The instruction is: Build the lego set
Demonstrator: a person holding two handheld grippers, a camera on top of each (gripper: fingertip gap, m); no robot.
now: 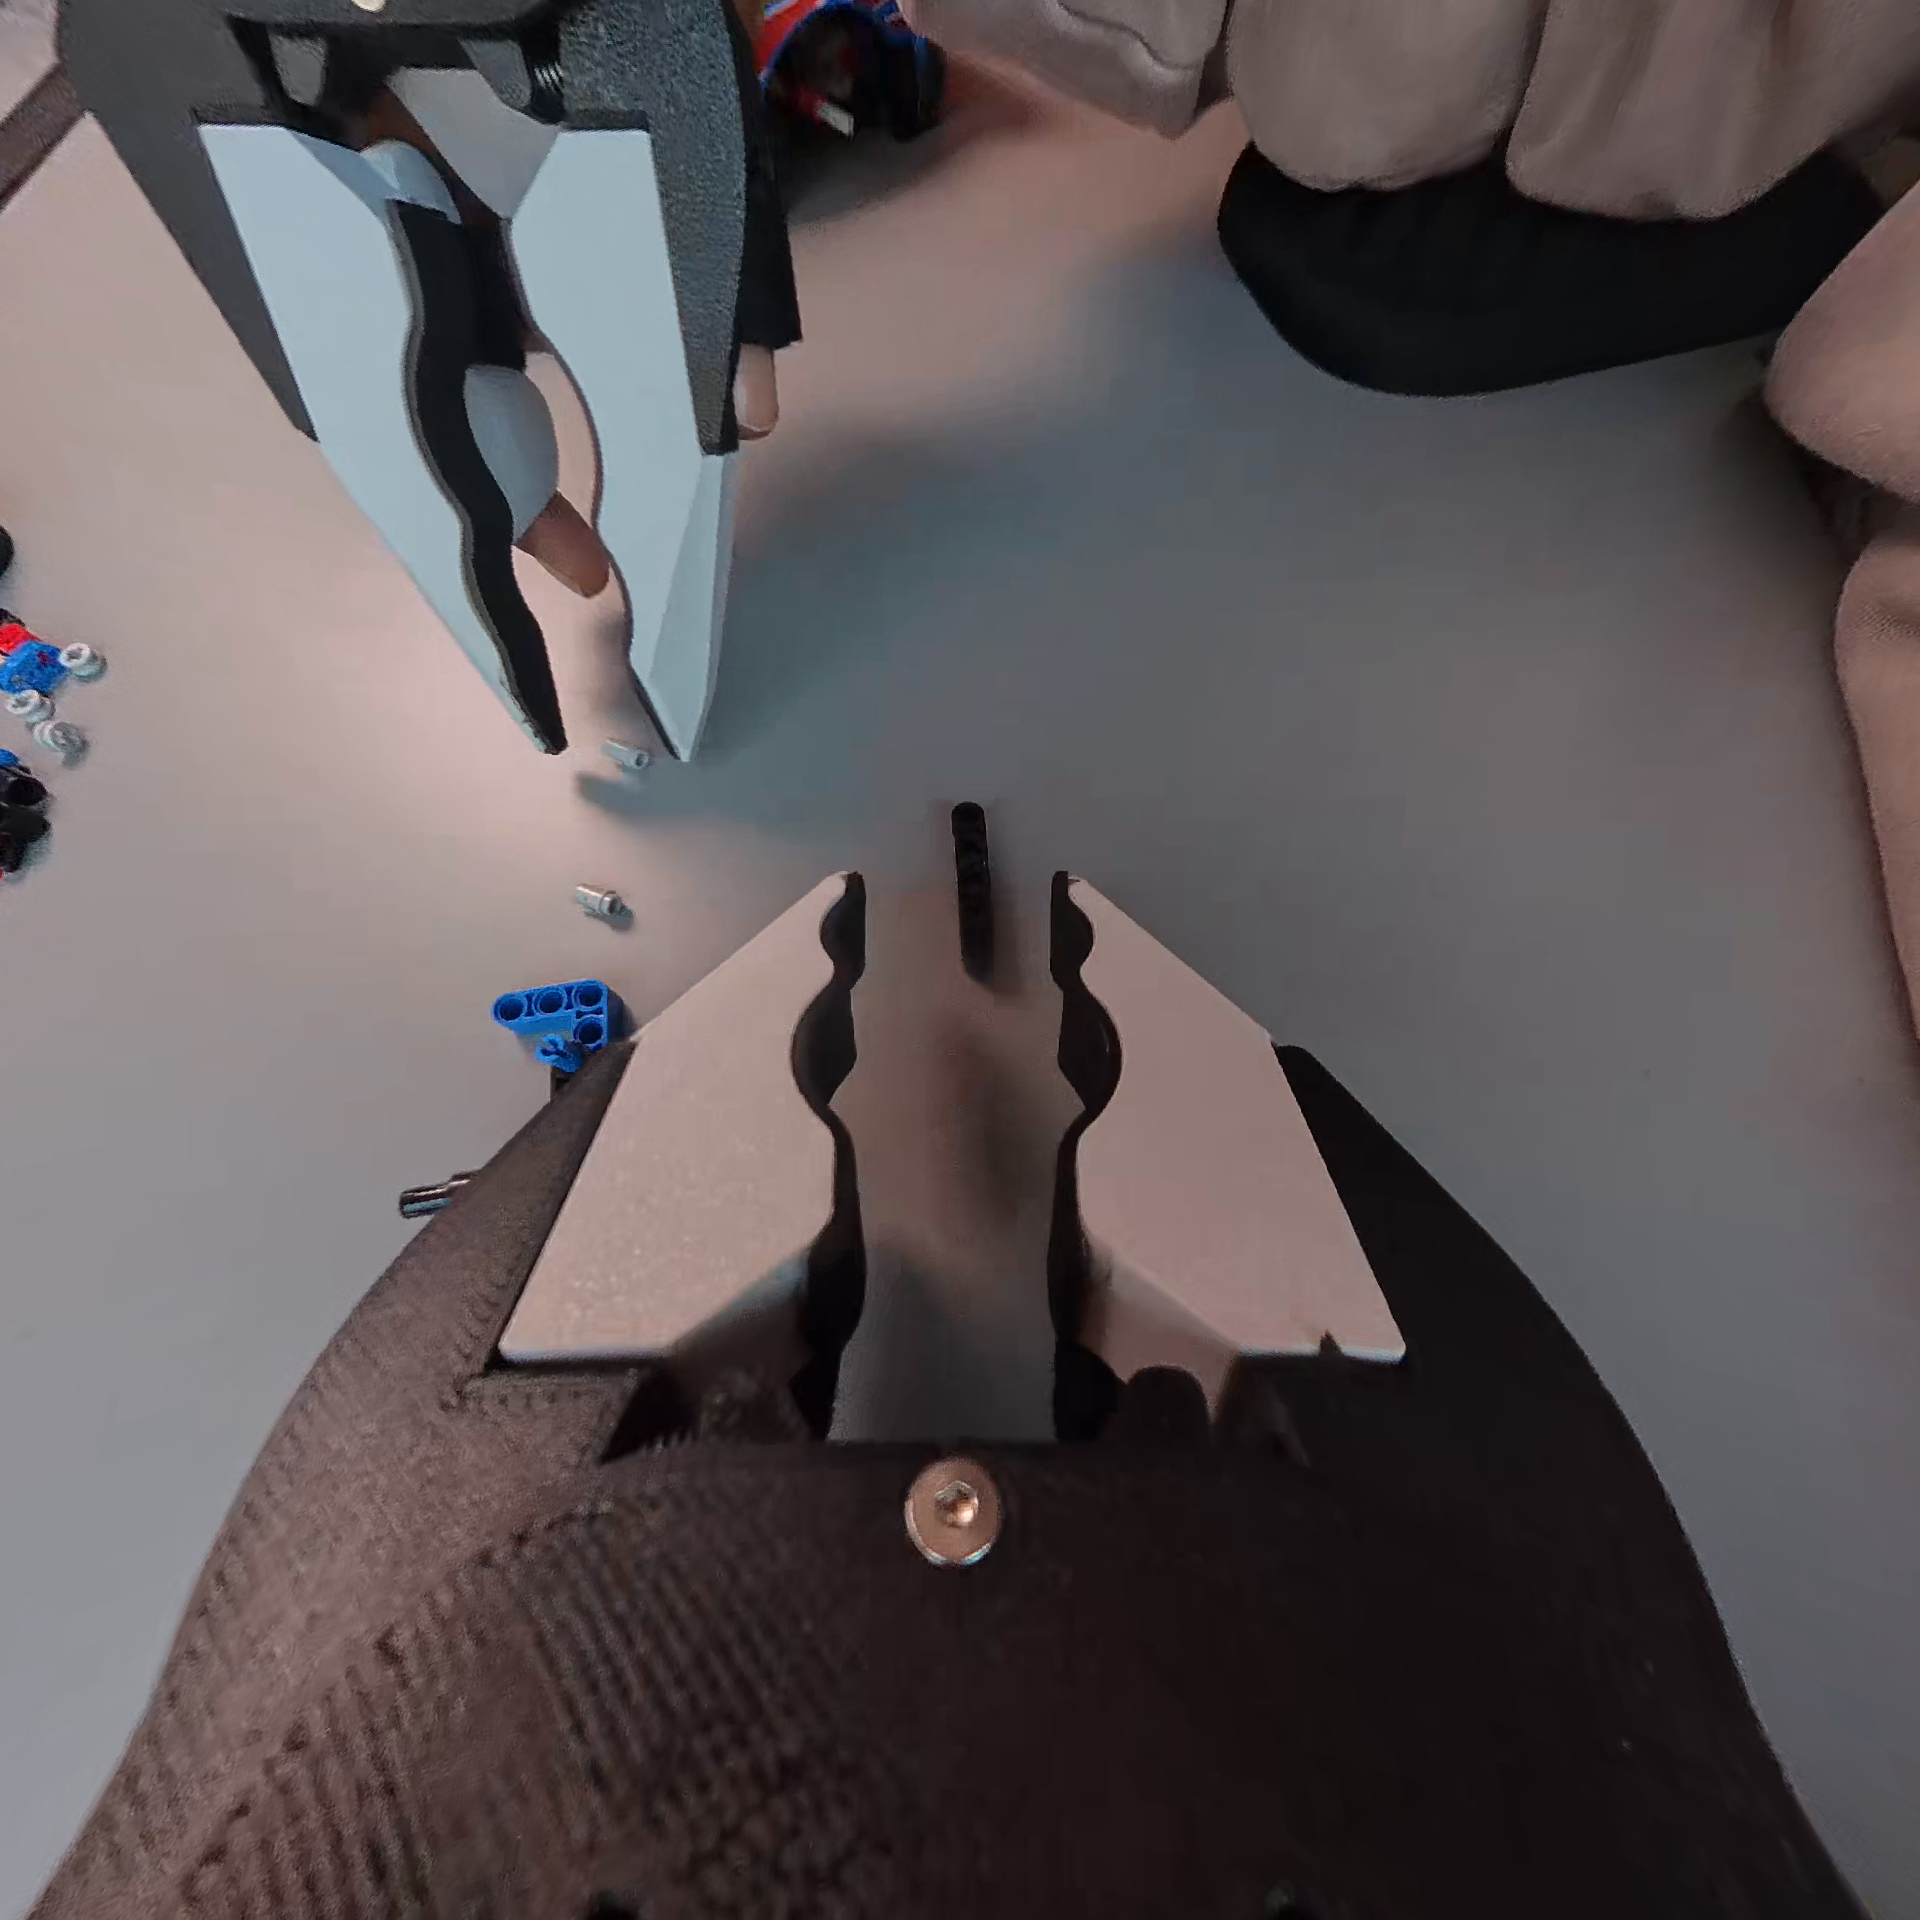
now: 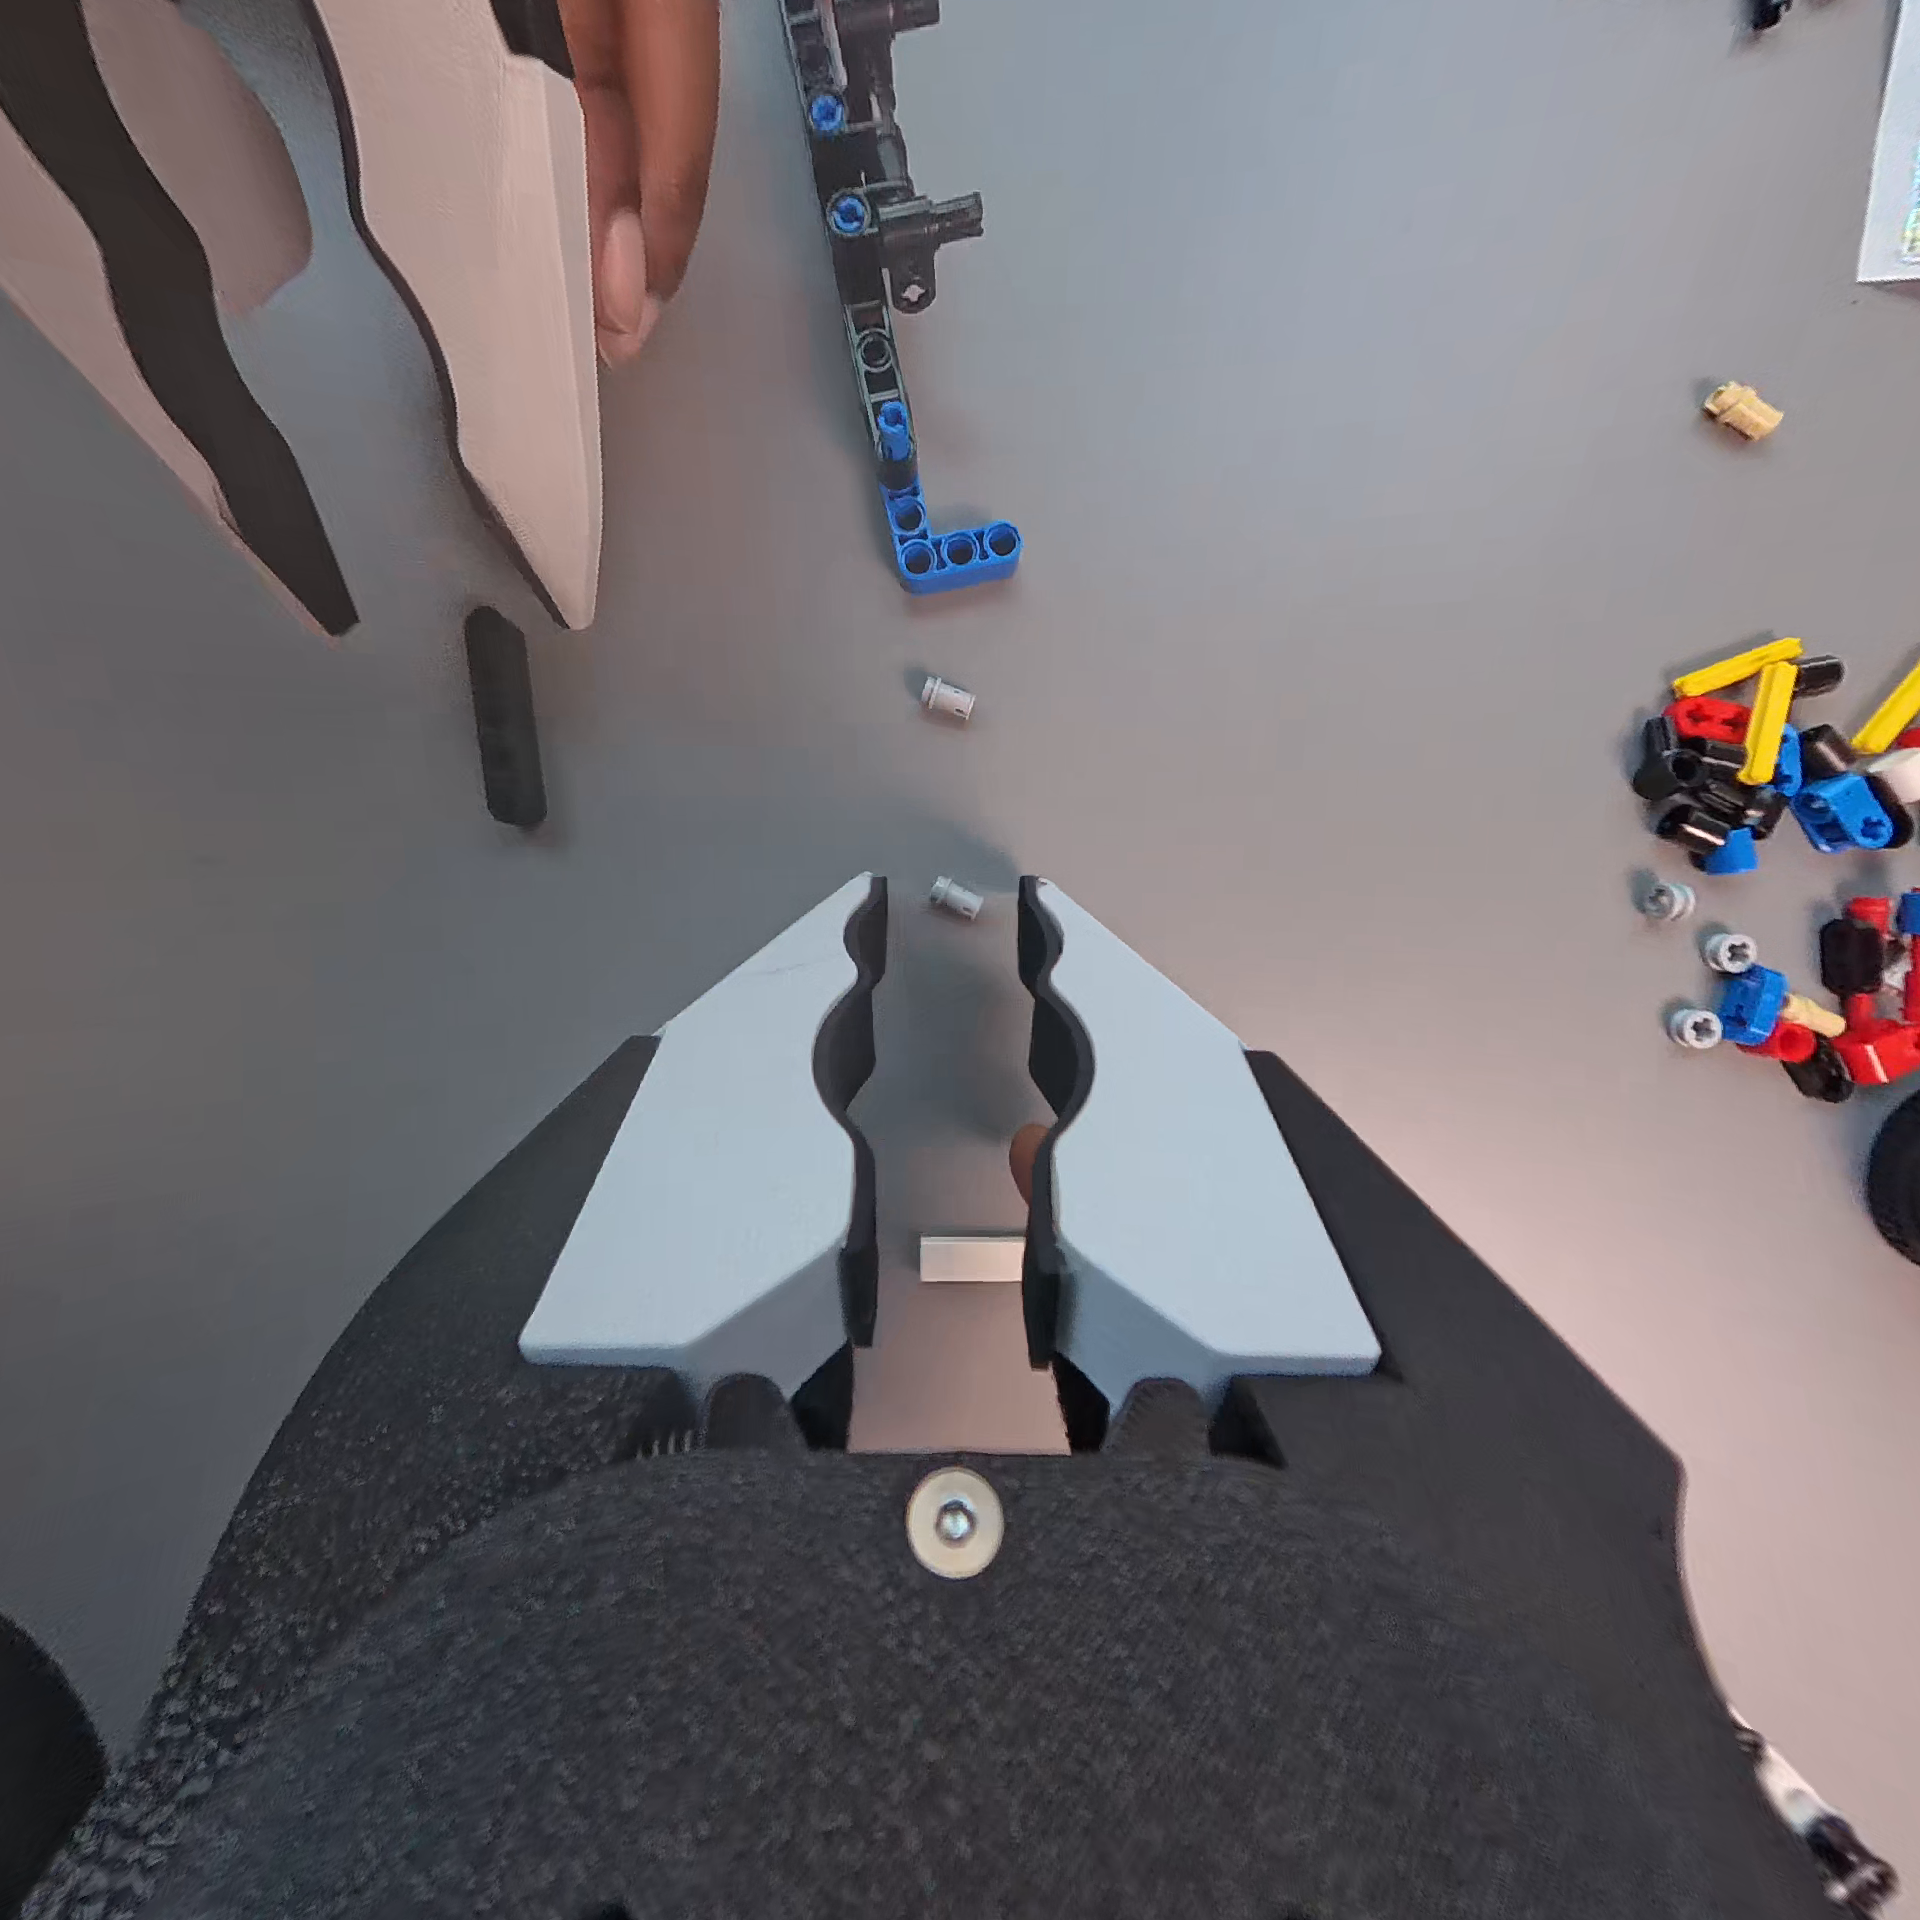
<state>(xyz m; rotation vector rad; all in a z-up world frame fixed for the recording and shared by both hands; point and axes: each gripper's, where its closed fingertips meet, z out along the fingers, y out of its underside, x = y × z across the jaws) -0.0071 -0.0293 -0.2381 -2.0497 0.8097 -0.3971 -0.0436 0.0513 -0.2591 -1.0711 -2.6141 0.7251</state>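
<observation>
- My right gripper (image 2: 953, 883) hangs spread over a small grey pin (image 2: 956, 897); I reckon this is the pick-up step.
- My left gripper (image 1: 956, 878), also spread and empty, straddles the black beam (image 1: 971, 894).
- Next I'd lower and pinch the pin squarely, since it could roll.

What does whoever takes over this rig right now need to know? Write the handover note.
Left hand-held gripper: open, empty, straddling the short black perforated beam lying on the grey table.
Right hand-held gripper: open, empty, tips at a small grey plastic pin; a second grey pin lies beyond.
Done: long black beam assembly with blue L-shaped end lies flat, partly built.
Left: grasp beam and pin, join them; the loose multicoloured parts pile remains unused.
</observation>
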